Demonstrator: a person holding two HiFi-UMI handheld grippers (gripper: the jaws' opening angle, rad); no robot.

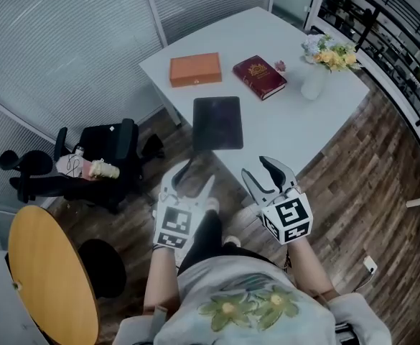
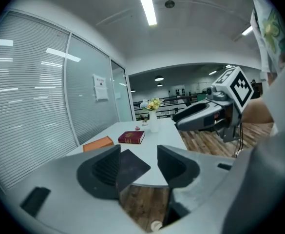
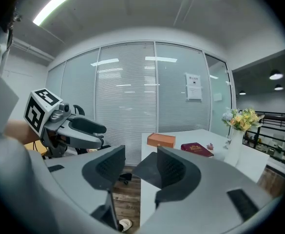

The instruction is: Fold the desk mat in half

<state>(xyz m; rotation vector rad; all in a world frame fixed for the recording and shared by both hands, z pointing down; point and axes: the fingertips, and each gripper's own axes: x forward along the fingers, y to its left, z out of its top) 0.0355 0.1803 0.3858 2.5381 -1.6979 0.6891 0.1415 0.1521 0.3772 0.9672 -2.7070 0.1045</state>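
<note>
Desk mat [image 1: 217, 123] lies flat on the white table [image 1: 288, 131], one corner past the table's near edge. I see the left gripper [image 1: 194, 180] and right gripper [image 1: 258, 169] just off that edge, both claws wide and empty. Orange box [image 1: 195, 69] and red book [image 1: 260, 76] sit further back on the table.

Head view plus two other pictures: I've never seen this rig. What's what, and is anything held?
A person holds hand tongs, one pair per hand. The head view looks down from their head at the left tongs and right tongs. The other two pictures come from a camera on each pair, looking along its jaws. On the white table: a dark mat, an orange box, a red book, a vase of flowers. Both tongs are open and hold nothing.
</note>
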